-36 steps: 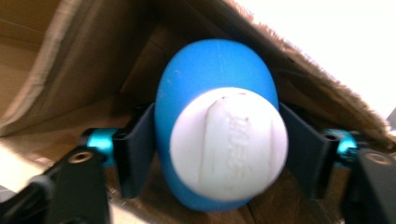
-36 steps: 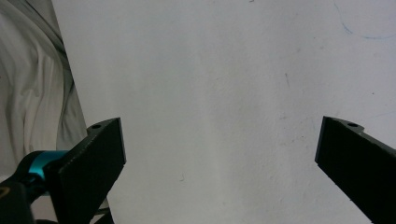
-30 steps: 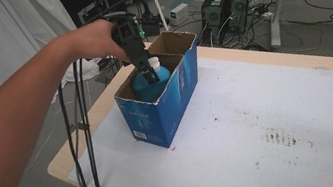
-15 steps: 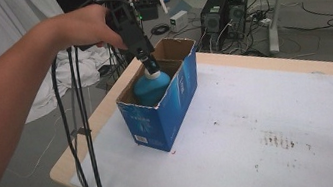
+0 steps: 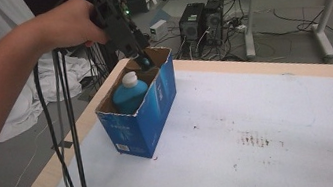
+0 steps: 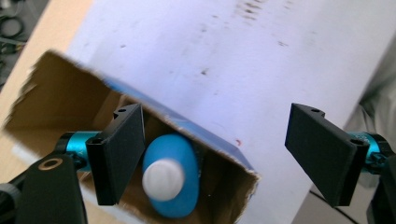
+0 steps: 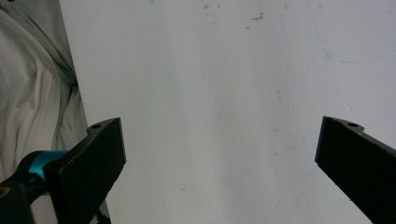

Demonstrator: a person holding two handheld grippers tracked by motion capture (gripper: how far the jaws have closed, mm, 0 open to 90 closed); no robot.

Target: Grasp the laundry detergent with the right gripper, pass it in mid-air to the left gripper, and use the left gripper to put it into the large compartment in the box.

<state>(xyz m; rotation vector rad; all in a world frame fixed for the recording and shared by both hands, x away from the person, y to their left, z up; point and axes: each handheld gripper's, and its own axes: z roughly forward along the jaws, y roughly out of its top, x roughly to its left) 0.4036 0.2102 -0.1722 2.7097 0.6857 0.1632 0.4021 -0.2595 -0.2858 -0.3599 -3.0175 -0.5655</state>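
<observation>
Spreading across most of the high view, the white-topped table (image 5: 260,124) has a pale wooden edge and carries a few dark specks and a reddish smudge on its right half. Near its left end stands a blue cardboard box (image 5: 141,120), open at the top, with its brown flaps raised. Inside the box sits a blue bottle (image 5: 129,95) with a white cap (image 5: 129,78), upright and leaning close to the near wall. From the left, a person's forearm reaches in, and the hand (image 5: 67,25) holds the left gripper (image 5: 141,59) above the far end of the box, tips pointing down at the rim, apart from the bottle. Black cables (image 5: 70,154) trail from it down past the table's left edge.

In the left gripper view the two black jaws stand spread wide with nothing between them; the box (image 6: 70,107) lies below the left-hand jaw, and the bottle (image 6: 175,182) with its cap (image 6: 162,179) shows beside that jaw, untouched.

In the right gripper view the right gripper (image 7: 219,154) hangs over the bare white tabletop (image 7: 224,93), its jaws likewise spread far apart and empty, with white cloth (image 7: 32,93) at the left side.
</observation>
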